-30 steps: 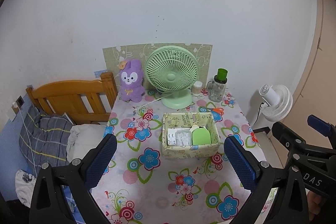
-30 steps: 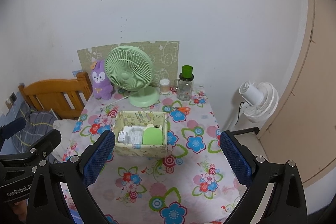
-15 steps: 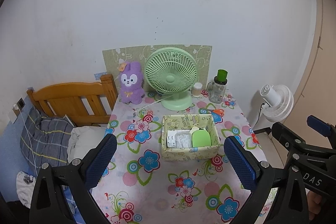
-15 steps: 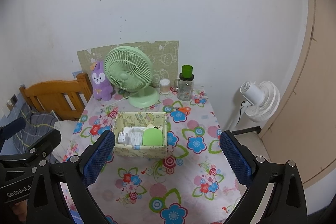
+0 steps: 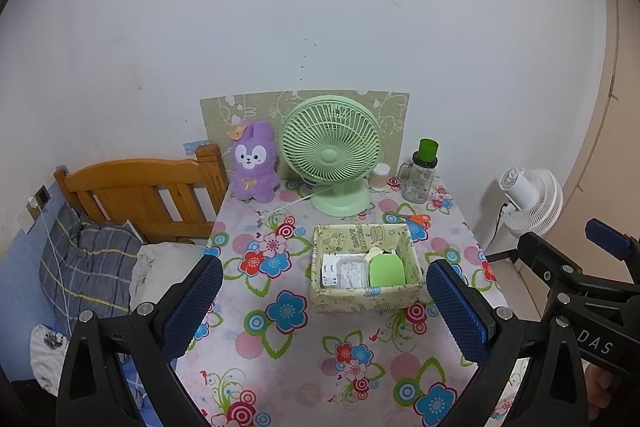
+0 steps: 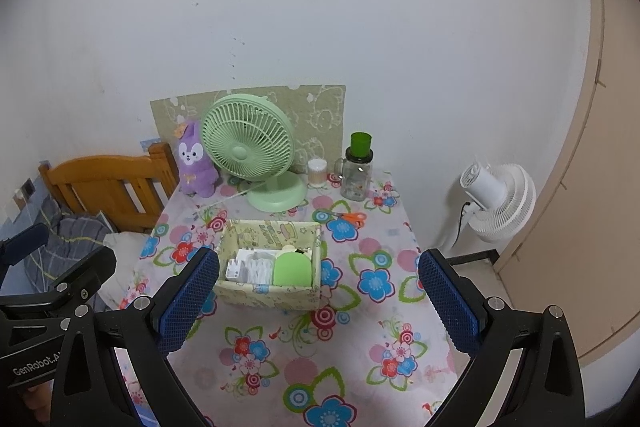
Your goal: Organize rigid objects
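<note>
The pale yellow patterned fabric box (image 5: 366, 269) sits mid-table on the floral tablecloth (image 5: 296, 343), holding a rounded green case (image 5: 386, 270) and white packets (image 5: 345, 270) (orange-handled scissors (image 5: 416, 218) lie just behind it). Left gripper (image 5: 324, 307) and right gripper (image 6: 318, 301) hover in front, fingers wide apart, empty.
</note>
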`<state>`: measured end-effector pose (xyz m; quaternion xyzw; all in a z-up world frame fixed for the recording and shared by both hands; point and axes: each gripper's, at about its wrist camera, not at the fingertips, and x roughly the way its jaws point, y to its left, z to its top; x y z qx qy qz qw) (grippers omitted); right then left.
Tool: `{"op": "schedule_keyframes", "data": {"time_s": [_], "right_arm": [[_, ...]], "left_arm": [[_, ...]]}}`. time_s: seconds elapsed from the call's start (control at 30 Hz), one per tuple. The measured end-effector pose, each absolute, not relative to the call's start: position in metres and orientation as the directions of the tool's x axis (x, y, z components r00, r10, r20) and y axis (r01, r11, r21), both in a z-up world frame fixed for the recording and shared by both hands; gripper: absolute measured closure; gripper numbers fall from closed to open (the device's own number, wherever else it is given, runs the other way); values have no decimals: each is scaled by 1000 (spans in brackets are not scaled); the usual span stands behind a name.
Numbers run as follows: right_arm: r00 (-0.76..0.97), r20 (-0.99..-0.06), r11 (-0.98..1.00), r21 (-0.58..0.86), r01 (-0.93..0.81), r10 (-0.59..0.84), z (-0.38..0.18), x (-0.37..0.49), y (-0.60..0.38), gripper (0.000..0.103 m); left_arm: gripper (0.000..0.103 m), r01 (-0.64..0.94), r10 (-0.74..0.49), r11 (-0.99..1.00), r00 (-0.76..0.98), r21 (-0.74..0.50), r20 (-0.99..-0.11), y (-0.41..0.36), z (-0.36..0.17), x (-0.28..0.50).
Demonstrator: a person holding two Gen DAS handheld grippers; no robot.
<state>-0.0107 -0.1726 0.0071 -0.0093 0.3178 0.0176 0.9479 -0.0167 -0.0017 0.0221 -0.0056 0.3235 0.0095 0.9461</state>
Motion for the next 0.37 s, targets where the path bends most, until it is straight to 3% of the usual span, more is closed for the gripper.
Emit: {"op": "schedule_keyframes", "data": {"time_s": [0.37], "right_arm": [[790, -613, 999, 3, -37, 31, 6, -2, -162, 2]], "left_arm": [[0, -25, 13, 1000, 781, -10, -625, 11, 21, -9]]}}
